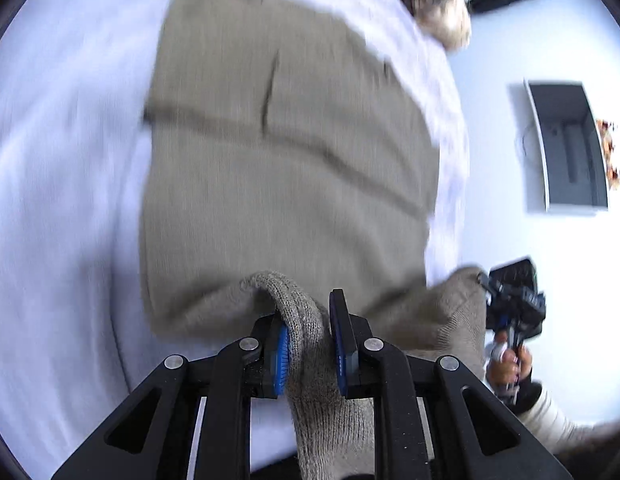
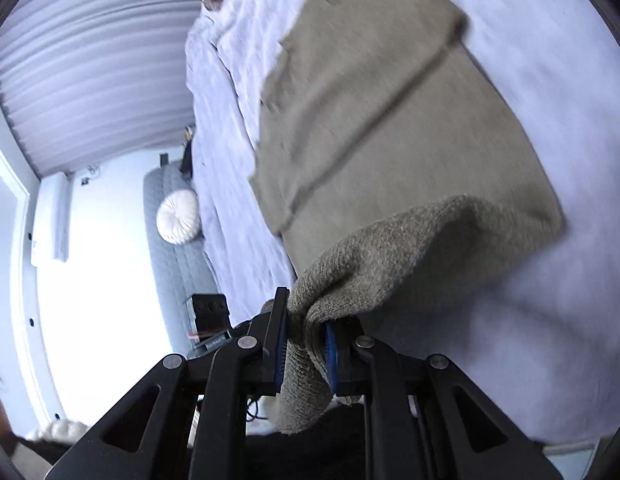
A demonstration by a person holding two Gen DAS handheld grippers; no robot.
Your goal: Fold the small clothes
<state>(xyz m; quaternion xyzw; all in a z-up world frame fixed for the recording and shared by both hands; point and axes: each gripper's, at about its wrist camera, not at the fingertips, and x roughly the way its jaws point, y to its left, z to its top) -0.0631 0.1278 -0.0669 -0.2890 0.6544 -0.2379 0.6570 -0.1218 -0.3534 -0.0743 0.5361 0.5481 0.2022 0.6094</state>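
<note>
Sweater [image 1: 286, 152]: taupe knit, lying flat on the bed [image 1: 62, 152]
Left gripper [image 1: 308, 340]: pinching one near corner
Right gripper [image 2: 306, 344]: pinching the other
Tip: carry both corners level, edges matched

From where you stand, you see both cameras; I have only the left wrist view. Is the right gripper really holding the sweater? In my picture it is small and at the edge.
Observer: Yes. In the right wrist view the right gripper is shut on a corner of the taupe sweater, with knit bunched between the blue pads.
Operator: Does the fabric sag between that corner and the bed?
Observer: The lifted edge curves up from the sweater lying on the white bedcover.
Operator: What is beside the bed there?
Observer: A grey quilted bench with a round white cushion.
</note>
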